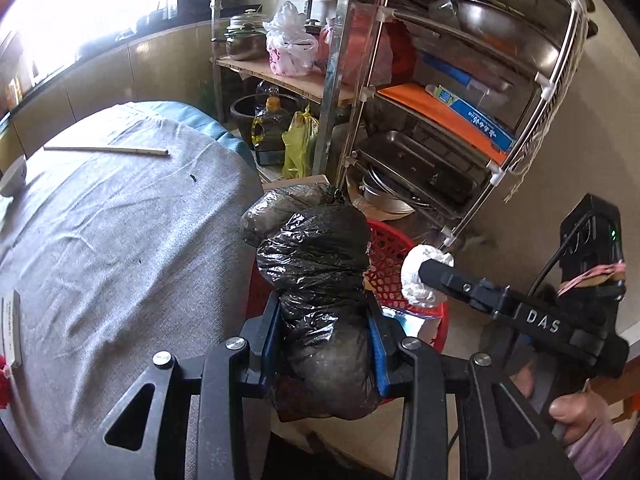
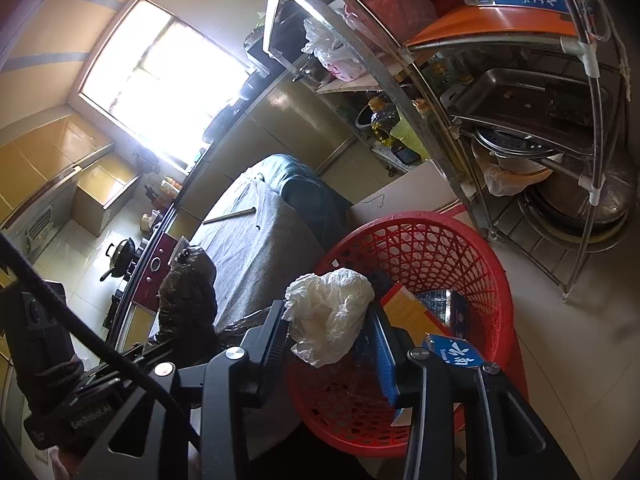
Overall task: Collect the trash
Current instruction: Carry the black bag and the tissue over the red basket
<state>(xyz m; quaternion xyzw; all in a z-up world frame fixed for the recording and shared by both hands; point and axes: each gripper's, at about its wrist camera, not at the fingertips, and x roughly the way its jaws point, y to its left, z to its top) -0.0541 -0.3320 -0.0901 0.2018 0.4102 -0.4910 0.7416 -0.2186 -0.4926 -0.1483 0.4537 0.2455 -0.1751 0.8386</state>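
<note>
My left gripper [image 1: 324,312] is shut on a stuffed black plastic bag [image 1: 316,264], which hangs beside the table's edge and partly over a red mesh basket [image 1: 390,256]. The same black bag [image 2: 188,292] shows at the left of the right wrist view. My right gripper [image 2: 332,320] is shut on a crumpled white wad [image 2: 330,312], held over the red basket [image 2: 452,248]. From the left wrist view the right gripper [image 1: 428,276] holds the white wad [image 1: 416,280] above the basket's rim. Inside the basket lie an orange box [image 2: 412,312] and a blue packet [image 2: 456,354].
A table under grey cloth [image 1: 120,232] fills the left, with a long stick [image 1: 108,150] and a white bowl [image 1: 14,176] on it. A metal rack [image 1: 460,128] of pans and trays stands right behind the basket. An oil bottle [image 1: 270,128] and yellow bag [image 1: 298,144] sit on the floor.
</note>
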